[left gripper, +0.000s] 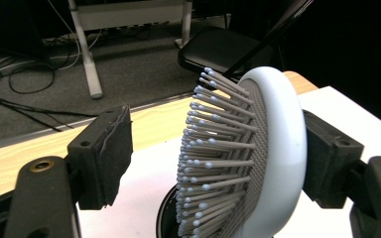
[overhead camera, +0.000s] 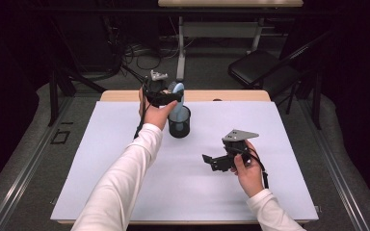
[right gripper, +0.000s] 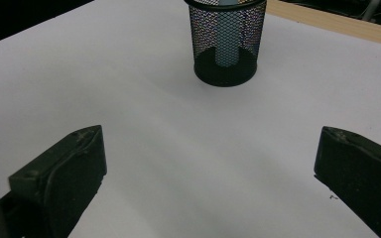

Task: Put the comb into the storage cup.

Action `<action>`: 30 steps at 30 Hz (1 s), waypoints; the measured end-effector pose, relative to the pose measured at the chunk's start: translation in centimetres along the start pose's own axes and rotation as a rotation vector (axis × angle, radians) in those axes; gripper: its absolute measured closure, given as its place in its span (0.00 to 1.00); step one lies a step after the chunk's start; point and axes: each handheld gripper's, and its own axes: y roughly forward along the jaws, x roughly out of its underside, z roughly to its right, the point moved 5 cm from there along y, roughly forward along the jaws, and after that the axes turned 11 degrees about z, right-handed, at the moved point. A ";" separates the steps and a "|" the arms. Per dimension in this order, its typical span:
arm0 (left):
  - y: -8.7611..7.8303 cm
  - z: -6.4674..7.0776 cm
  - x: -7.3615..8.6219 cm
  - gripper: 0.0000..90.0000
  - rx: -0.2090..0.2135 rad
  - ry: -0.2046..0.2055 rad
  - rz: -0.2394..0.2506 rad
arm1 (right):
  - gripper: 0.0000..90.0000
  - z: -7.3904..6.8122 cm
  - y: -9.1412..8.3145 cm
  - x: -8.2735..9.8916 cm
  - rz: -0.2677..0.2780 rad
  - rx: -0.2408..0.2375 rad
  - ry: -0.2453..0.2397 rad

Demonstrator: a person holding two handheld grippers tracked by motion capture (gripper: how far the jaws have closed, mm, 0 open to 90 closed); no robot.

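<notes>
Far side of the counter: a pale blue hairbrush (overhead camera: 177,89) stands handle-down in a black mesh cup (overhead camera: 179,122), its head sticking out above the rim.
Counter: a white sheet (overhead camera: 125,159) covers most of the wooden counter (overhead camera: 120,96); the cup sits near the far edge, a little left of the middle.
Step in hand: to my eye, letting go of the brush once it has been stood in the cup.
Left gripper (left gripper: 213,163): jaws roughly half open around the brush head; the right-hand pad (left gripper: 327,158) sits against the smooth back of the head, the left-hand pad (left gripper: 104,153) stands clear of the bristle tips (left gripper: 203,148), so nothing is pinched.
Doing it well: I would open a touch wider so the back pad frees too, then lift straight up and away, keeping off the bristles; a sideways drag could tip the light cup.
Handle: seen through the mesh in the right gripper view, the handle (right gripper: 226,47) reaches down to the cup's base.
Right gripper (overhead camera: 213,160): held at the near right, well apart from the cup, jaws wide open, nothing between them, aimed across the sheet at the cup.
Risk: the tall brush leans on the rim, so a snag may topple it.
</notes>
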 end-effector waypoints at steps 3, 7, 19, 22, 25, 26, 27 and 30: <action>-0.1 -0.1 0.0 0.27 0.001 -0.004 -0.001 | 0.00 0.0 0.0 0.0 -0.001 0.000 -0.001; -0.2 -0.2 -0.2 0.25 -0.002 0.002 0.011 | 0.00 0.0 0.0 0.0 -0.002 -0.001 -0.002; -0.2 -0.4 -0.5 0.21 -0.005 -0.036 0.036 | 0.00 0.0 0.0 0.0 -0.002 -0.002 0.000; -0.2 -0.4 -0.6 0.21 0.000 -0.036 0.045 | 0.00 0.0 0.1 0.0 0.000 -0.003 -0.002; -0.4 -0.5 -0.8 0.20 -0.001 -0.036 0.055 | 0.00 0.0 0.1 0.0 -0.001 -0.002 -0.001; -0.4 -0.6 -0.9 0.19 -0.001 -0.038 0.056 | 0.00 0.0 0.1 0.0 -0.001 -0.002 0.000; -0.5 -0.6 -0.9 0.19 -0.001 -0.041 0.059 | 0.00 0.0 0.1 0.0 -0.001 -0.002 -0.002; -0.7 -0.7 -1.2 0.18 -0.008 -0.046 0.069 | 0.00 0.0 0.1 0.0 -0.003 -0.003 -0.003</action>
